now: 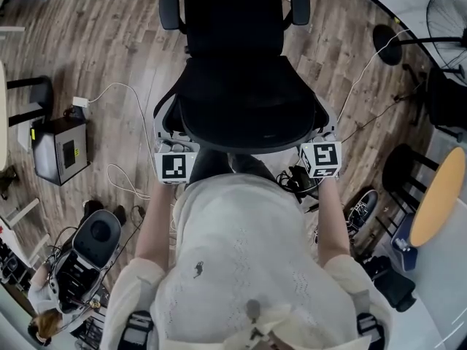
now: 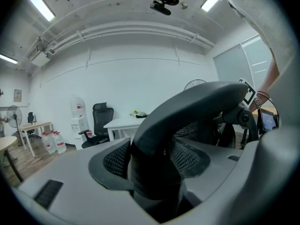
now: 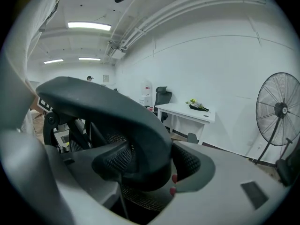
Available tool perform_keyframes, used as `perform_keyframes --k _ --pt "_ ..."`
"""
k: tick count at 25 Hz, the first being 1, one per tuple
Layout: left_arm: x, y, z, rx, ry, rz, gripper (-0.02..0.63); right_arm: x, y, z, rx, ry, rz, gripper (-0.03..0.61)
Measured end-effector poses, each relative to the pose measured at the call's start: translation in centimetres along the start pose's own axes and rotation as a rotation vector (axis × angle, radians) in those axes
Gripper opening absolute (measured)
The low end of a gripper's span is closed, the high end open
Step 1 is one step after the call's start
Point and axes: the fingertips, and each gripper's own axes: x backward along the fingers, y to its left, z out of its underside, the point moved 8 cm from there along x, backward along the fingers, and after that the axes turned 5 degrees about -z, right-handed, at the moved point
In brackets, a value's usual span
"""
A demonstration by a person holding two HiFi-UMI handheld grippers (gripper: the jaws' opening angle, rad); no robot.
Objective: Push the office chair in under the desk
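The office chair (image 1: 241, 86) is set at twelve o'clock from the person (image 1: 248, 268), its back rim taken between the jaws of the left gripper (image 1: 172, 135) at the chair's seven o'clock and the right gripper (image 1: 321, 131) at its five. On the floor (image 1: 95, 42), a box (image 1: 60, 150) is seen at nine o'clock, a round table (image 1: 438, 195) at three, a fan (image 1: 446, 20) at two.

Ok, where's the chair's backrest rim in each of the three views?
Head view: the backrest rim curves across the picture's centre.
Left gripper view: it arcs from the centre to the upper right, between the jaws.
Right gripper view: it arcs from the upper left to the centre, between the jaws.
Shared landmark: the white desk, in both gripper views, not the head view.
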Motion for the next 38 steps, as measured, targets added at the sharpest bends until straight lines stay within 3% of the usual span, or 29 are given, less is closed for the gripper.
perform_keyframes --k 20,38 --pt "-7.1 7.0 -0.8 -0.063 0.001 0.052 0.284 -7.0 -0.8 -4.0 -0.041 0.007 0.049 0.281" --pt "-10.2 12.0 -0.5 -0.084 -0.013 0.09 0.28 -11.5 0.5 -5.9 -0.051 0.013 0.1 0.281"
